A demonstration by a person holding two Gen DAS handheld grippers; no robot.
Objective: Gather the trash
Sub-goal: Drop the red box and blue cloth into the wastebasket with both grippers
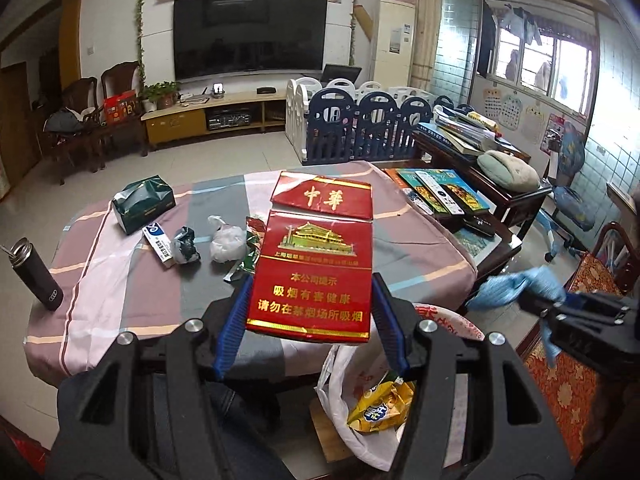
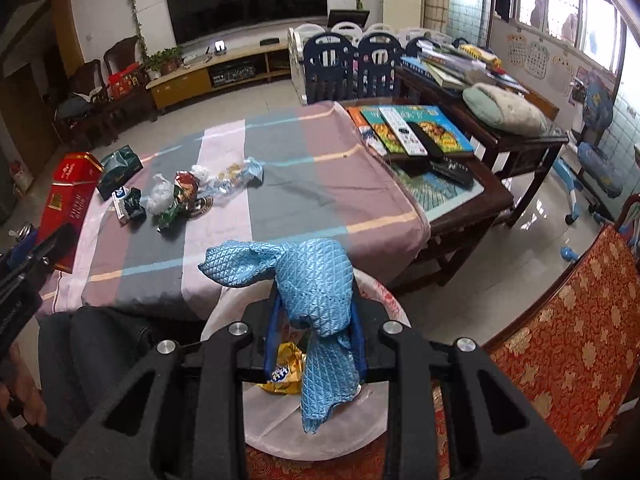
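The desk point(image 2: 304, 168), draped in a striped pink-and-grey cloth, carried the remaining litter along its far-left part, while the white trash bag point(image 1: 352, 384) stood open below its near edge, a yellow snack wrapper point(image 1: 380, 404) already inside. The red cigarette carton point(image 1: 316, 264) was the largest piece in play: the left gripper point(image 1: 312, 312) had its fingers closed on the carton's lower sides, holding it upright above the desk's near edge, just left of the bag's mouth. To drop it well, I judged the carton should travel right until fully over the opening and tilt end-first before the fingers spread, since its length could catch the rim. The right gripper point(image 2: 316, 320) hung directly over the bag with its fingers pinched on a crumpled blue quilted cloth point(image 2: 312, 288); it probably needed to release or move aside first, so the two would not collide. A white crumpled bag point(image 1: 226, 242), a small toothpaste box point(image 1: 160, 242) and green wrappers point(image 1: 250, 256) remained on the desk.
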